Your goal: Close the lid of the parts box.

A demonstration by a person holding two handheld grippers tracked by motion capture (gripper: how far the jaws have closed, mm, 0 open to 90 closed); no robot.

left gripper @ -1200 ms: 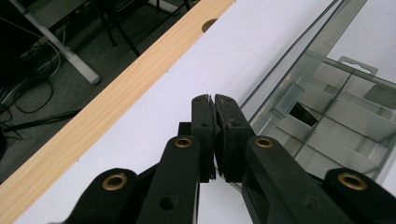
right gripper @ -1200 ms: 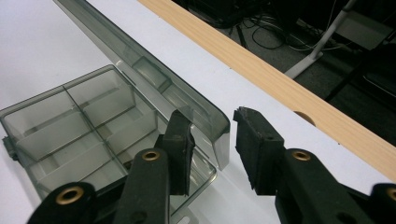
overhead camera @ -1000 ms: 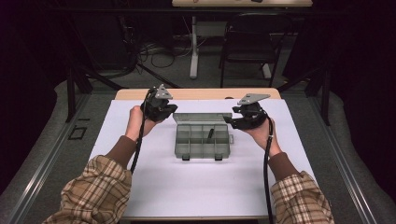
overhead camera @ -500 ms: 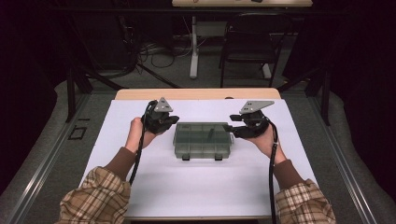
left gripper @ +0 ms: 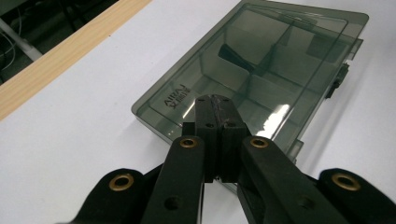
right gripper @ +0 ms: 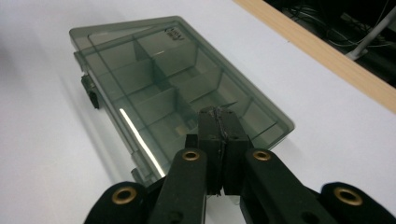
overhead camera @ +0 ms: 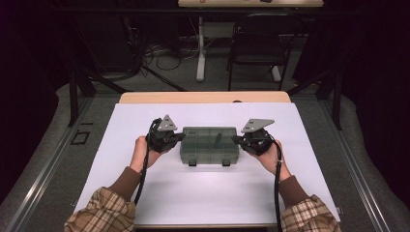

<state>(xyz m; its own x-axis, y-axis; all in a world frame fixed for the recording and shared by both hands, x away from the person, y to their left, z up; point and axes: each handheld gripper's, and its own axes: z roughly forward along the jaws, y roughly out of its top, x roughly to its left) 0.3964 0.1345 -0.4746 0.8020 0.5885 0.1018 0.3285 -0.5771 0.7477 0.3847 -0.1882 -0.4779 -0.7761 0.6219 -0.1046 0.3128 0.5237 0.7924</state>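
Lid down on the smoky plastic box [overhead camera: 209, 144], which sits flat in the middle of the white worktop [overhead camera: 145, 193], its two latches [overhead camera: 192, 162] facing the person. The left gripper [left gripper: 214, 105] has its fingers pinched together with nothing between them, tips resting over the box's left end; the right gripper [right gripper: 217, 116] has just been closing and now sits the same way, fingers together and empty, over the right end. This looks like the pressing-shut step, both closed tips bearing on the lid. Whether the latches have caught is too small to tell. Next move, likely: slide the tips toward the front edge and push each latch home, keeping the box from skidding on the smooth sheet.
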